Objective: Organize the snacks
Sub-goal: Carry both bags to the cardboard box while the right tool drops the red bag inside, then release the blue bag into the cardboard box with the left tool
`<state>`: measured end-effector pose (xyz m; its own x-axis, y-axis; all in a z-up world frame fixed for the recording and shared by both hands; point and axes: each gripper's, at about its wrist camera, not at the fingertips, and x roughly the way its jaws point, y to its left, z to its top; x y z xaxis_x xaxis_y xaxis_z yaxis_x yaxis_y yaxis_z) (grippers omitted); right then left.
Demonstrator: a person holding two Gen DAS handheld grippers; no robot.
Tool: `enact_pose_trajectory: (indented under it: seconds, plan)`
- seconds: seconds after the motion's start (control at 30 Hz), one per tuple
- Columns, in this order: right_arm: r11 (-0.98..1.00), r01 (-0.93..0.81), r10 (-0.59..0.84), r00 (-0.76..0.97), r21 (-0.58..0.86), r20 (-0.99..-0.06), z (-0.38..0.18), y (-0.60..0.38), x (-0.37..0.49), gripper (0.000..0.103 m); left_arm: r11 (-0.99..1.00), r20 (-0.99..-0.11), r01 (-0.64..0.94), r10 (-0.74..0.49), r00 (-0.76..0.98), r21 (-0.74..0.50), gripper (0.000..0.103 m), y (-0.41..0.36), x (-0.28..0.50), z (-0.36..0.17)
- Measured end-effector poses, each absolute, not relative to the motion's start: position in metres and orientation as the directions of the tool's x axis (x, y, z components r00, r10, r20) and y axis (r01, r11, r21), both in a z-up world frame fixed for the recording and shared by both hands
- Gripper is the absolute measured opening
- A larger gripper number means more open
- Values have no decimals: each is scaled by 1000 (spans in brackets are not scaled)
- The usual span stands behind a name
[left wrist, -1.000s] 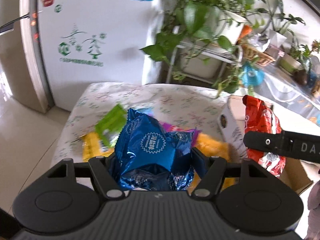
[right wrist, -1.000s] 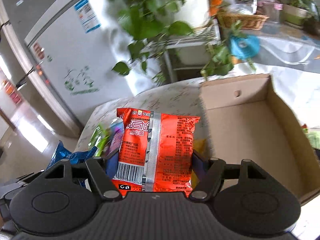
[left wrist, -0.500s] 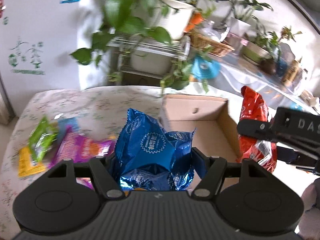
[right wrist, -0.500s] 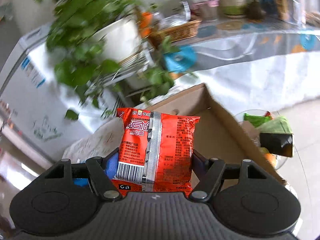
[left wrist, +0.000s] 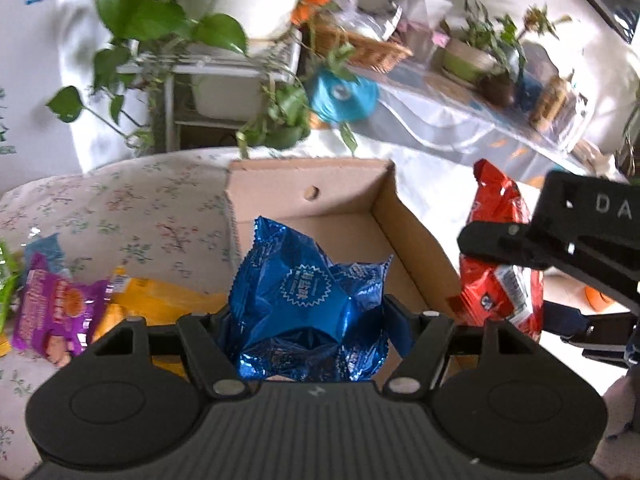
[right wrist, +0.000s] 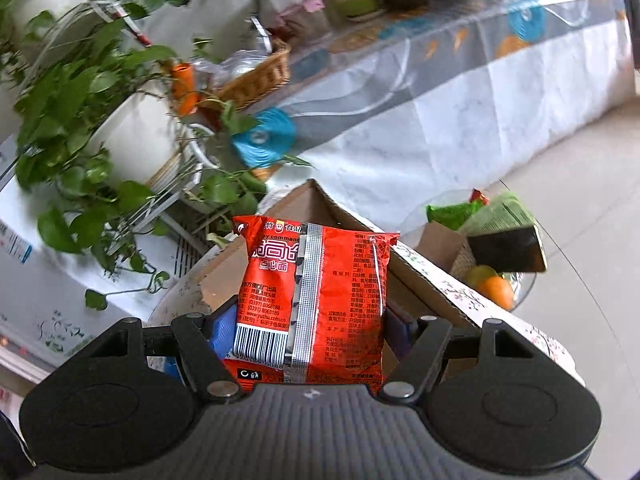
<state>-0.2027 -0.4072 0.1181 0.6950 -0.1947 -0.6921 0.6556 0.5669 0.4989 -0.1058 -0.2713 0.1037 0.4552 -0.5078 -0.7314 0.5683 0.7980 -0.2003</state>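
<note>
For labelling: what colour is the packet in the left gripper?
Shiny blue foil packet, clearest in the left wrist view.

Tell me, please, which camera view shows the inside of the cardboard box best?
The left wrist view: the cardboard box opens toward it, showing its floor and walls behind the blue snack bag. The right wrist view shows only outer edges beside the red snack packet.

Left gripper [left wrist: 310, 312] and right gripper [right wrist: 308, 320], fingers clamped.
</note>
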Motion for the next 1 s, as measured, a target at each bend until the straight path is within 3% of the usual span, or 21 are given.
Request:
enact_pose_trajectory:
  seconds: [0.17,0.33,0.57,1.0]
  plan:
    - [478,711,-194,657,515,-728,106,-419,-205,79,779,-767,593,-503,397,-204,79,-286,-106,92]
    - [438,715,-204,670,545,-714,107,-423,-211,92,772,-738,612,-511,440,-170,95,-283,-113,101]
    - [470,667,-176,712,578,-680,111,-417,-205,93,784,-708,588,-530,466,-200,95,-264,-107,115]
    - [624,550,-108,764,556,-636,121,-389,-180,95,856,-693,484,-460,555,-180,95,-190,-70,117]
